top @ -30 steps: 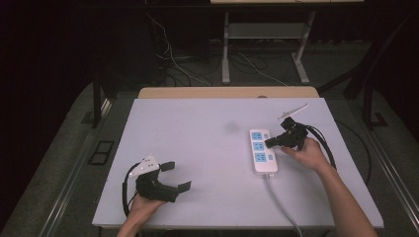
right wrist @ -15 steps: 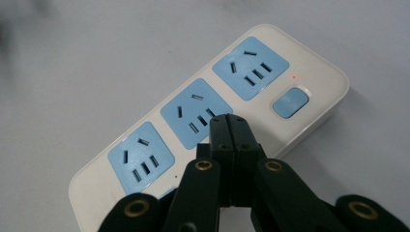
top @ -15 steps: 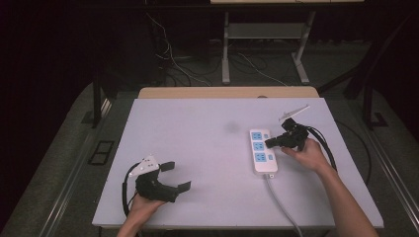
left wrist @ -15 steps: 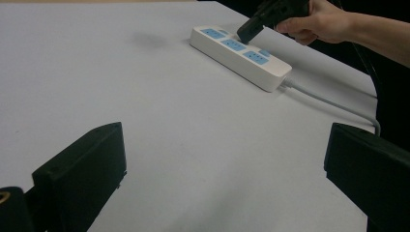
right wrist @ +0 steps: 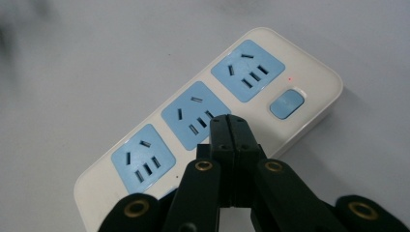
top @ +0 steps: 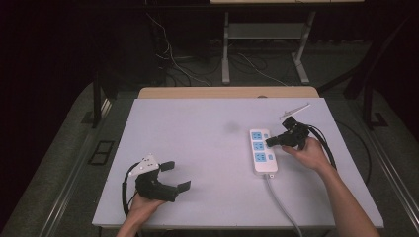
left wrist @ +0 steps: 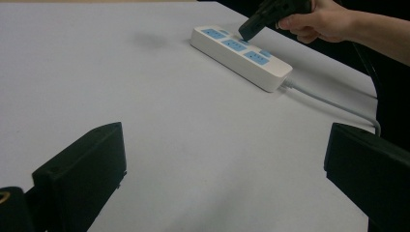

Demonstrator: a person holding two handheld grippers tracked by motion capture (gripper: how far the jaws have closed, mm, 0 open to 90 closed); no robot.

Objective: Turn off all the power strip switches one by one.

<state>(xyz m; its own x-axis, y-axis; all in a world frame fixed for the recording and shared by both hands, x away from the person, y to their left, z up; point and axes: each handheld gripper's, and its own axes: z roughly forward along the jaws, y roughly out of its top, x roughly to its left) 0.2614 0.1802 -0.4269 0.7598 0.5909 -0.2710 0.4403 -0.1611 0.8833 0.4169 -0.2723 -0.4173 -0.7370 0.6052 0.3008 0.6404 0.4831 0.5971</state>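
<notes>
The white power strip lies on the right side of the table, long way pointing away from the person. The right gripper, jaws pressed together, hovers over its middle socket, with the blue switch just beyond. The left gripper, jaws spread wide and empty, rests far off.

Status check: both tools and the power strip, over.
Right tool shut, empty, tips over the power strip's middle socket. Left tool open, empty, at the table's near left. Red light lit on strip. Nothing in the way.

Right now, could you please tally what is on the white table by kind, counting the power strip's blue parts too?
Power strips: 1
Blue sockets: 3
Blue switch buttons: 1
Grippers: 2
Total: 7
</notes>
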